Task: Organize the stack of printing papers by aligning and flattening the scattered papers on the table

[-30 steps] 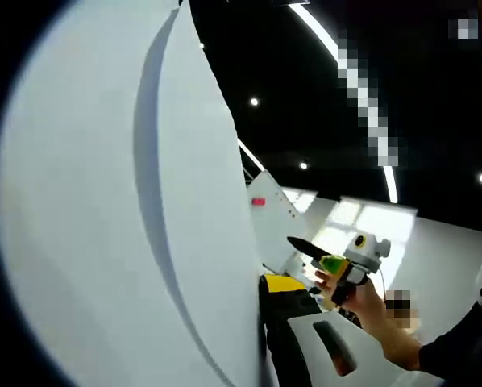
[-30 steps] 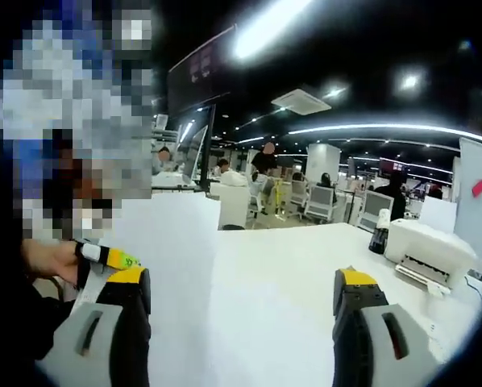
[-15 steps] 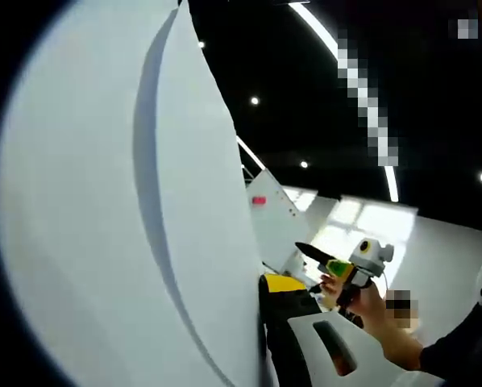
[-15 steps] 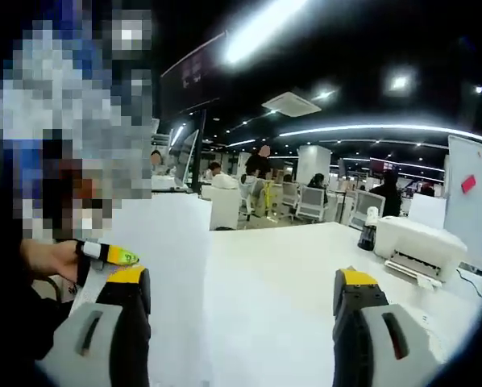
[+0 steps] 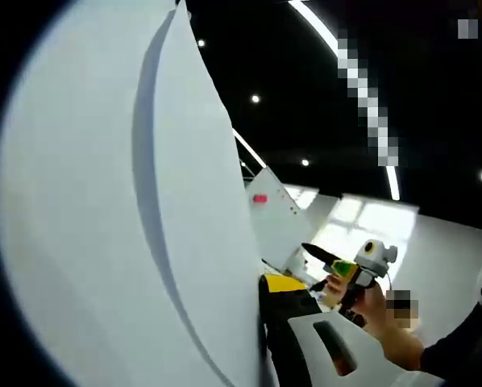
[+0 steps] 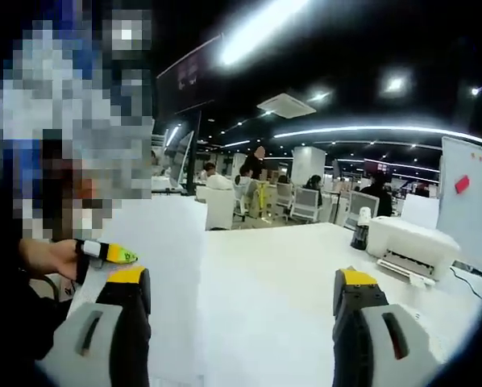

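A stack of white printing papers [image 5: 120,201] stands on edge close to the camera in the left gripper view. My left gripper [image 5: 261,289] is shut on it: the yellow-tipped right jaw presses against the sheets and the other jaw is hidden behind them. Further right, a hand holds my right gripper [image 5: 317,254] in the air, apart from the papers. In the right gripper view, my right gripper [image 6: 241,282] is open over the white table [image 6: 265,282], with nothing between its jaws. The papers [image 6: 164,242] rise at the left, beside the hand holding the left gripper.
A white printer [image 6: 410,246] and a dark bottle [image 6: 359,230] stand at the table's far right. A whiteboard [image 6: 467,201] with a red tag stands behind them. Chairs, desks and several people are in the office beyond.
The right gripper view has swung slightly, so the printer sits further left in the picture. In the left gripper view the right gripper has drifted a little to the right. The papers stay held.
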Demonstrator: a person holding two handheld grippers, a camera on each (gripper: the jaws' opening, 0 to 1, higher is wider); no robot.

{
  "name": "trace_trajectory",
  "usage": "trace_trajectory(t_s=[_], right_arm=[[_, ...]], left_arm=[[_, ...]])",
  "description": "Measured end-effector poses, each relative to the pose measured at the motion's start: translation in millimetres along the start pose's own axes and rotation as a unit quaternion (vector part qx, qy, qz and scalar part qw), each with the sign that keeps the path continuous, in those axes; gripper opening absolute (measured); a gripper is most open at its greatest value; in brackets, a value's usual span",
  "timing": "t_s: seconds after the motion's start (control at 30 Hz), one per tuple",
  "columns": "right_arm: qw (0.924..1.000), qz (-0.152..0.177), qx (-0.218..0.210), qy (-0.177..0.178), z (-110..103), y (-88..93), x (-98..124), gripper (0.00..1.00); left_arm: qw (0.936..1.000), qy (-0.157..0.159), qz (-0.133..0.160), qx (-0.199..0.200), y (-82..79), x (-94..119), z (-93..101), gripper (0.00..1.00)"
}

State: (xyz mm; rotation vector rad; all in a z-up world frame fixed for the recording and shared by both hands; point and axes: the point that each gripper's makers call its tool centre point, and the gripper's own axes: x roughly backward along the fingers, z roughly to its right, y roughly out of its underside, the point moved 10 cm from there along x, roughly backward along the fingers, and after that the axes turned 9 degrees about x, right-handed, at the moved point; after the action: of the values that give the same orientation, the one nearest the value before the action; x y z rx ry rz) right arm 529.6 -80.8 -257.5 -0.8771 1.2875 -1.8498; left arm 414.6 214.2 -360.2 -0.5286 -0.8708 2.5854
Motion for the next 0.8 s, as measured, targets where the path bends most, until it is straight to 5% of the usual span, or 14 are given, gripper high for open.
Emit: trace_trajectory(t_s=[0.8], right_arm=[[0.9995,0.001,-0.004,0.030,-3,14.6,32,0.90]], left_arm=[[1.0000,-0.002,0.001,-0.004,-0.9,-1,-0.5,0.07]])
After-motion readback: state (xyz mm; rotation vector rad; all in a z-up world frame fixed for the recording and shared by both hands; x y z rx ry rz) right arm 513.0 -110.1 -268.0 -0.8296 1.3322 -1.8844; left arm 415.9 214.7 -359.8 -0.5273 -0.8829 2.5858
